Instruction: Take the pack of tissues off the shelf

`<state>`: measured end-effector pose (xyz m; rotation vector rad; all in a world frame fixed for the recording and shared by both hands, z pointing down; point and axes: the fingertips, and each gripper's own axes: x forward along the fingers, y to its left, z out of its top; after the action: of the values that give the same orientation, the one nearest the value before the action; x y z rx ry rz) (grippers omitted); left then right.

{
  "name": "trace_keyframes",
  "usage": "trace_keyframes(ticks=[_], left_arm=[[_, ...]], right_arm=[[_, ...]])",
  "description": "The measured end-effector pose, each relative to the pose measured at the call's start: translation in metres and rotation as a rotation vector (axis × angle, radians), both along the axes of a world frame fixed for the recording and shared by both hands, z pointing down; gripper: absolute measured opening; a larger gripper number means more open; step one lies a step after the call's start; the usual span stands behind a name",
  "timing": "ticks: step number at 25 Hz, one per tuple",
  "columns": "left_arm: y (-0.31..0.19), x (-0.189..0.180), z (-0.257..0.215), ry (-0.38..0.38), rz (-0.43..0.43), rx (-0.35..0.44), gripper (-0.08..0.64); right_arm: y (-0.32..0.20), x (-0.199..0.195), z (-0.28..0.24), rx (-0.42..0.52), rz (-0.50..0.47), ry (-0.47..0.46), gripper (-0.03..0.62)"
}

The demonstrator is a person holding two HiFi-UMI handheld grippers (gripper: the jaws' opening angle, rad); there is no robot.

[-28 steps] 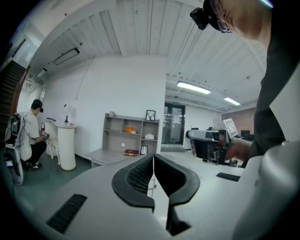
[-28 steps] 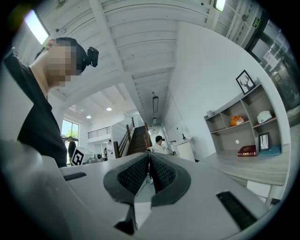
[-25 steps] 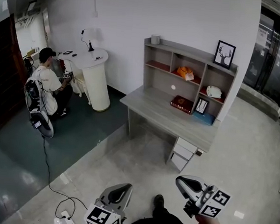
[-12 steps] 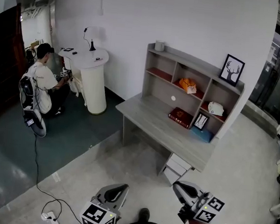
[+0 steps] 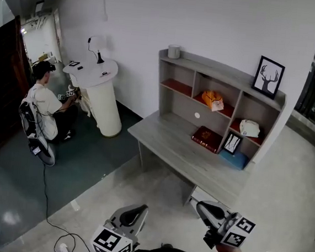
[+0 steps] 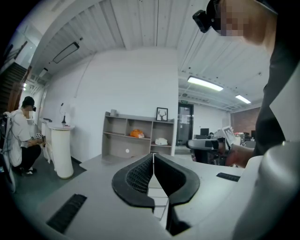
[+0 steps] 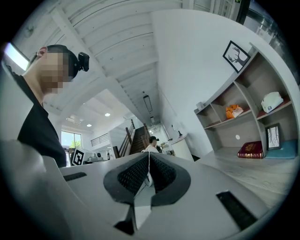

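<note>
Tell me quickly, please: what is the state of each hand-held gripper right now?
Left hand-held gripper: closed, holding nothing.
Right hand-held gripper: closed, holding nothing.

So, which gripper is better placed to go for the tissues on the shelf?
Right, probably. In the head view the right gripper is nearer the right half of the shelf, where the white pack, perhaps the tissues, lies; the left gripper is farther off. Both are shut, empty and far away.

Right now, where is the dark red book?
In the head view, the dark red book lies flat on the grey wooden desk. It is beneath the orange item in the grey shelf unit and just left of a small leaning picture frame.
</note>
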<state>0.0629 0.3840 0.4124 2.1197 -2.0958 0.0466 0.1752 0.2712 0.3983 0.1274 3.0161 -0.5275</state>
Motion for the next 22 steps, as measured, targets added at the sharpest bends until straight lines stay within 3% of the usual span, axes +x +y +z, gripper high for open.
trace_keyframes(ticks=[6, 10, 22], left_arm=[[-0.04, -0.011, 0.021, 0.036, 0.014, -0.058, 0.02], [-0.073, -0.032, 0.026, 0.054, 0.03, -0.05, 0.02], [-0.207, -0.157, 0.019, 0.059, 0.163, -0.032, 0.02]], right_arm=[[-0.038, -0.015, 0.019, -0.051, -0.004, 0.033, 0.017], [-0.067, -0.032, 0.03, -0.067, 0.013, 0.064, 0.017], [-0.18, -0.145, 0.018, -0.06, 0.132, 0.06, 0.017]])
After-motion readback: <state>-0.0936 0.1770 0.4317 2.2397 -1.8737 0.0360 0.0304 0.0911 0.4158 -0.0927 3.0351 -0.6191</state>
